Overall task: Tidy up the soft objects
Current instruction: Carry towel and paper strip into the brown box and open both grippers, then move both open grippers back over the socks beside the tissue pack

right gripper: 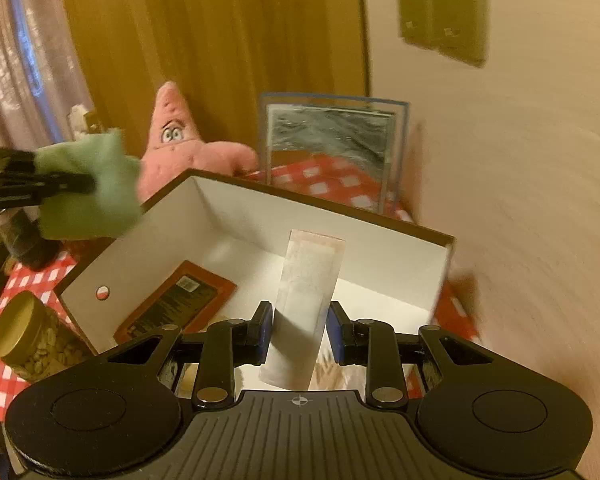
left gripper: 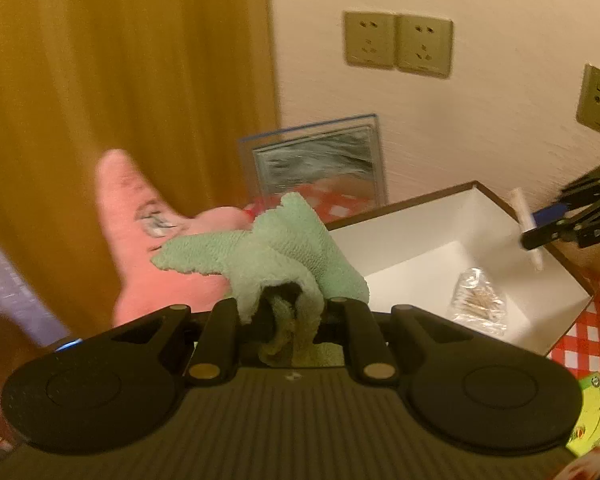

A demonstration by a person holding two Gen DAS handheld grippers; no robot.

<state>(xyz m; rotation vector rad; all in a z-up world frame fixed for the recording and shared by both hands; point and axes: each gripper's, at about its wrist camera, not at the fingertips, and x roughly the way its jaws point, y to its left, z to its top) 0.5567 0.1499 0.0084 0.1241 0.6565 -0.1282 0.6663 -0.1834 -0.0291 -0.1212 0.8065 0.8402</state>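
A green cloth (left gripper: pixel 268 248) is clamped in the left gripper (left gripper: pixel 290 312), just outside the left wall of the white box (right gripper: pixel 380 248). A pale flat packet (right gripper: pixel 304 304) is gripped by the right gripper (right gripper: pixel 298 334) above the box's interior. A red-framed book (right gripper: pixel 176 300) is lying on the box floor. Behind the box, a pink star plush (right gripper: pixel 172 140) and a clear frame (right gripper: pixel 332 136) are set on the checked bench (right gripper: pixel 324 184).
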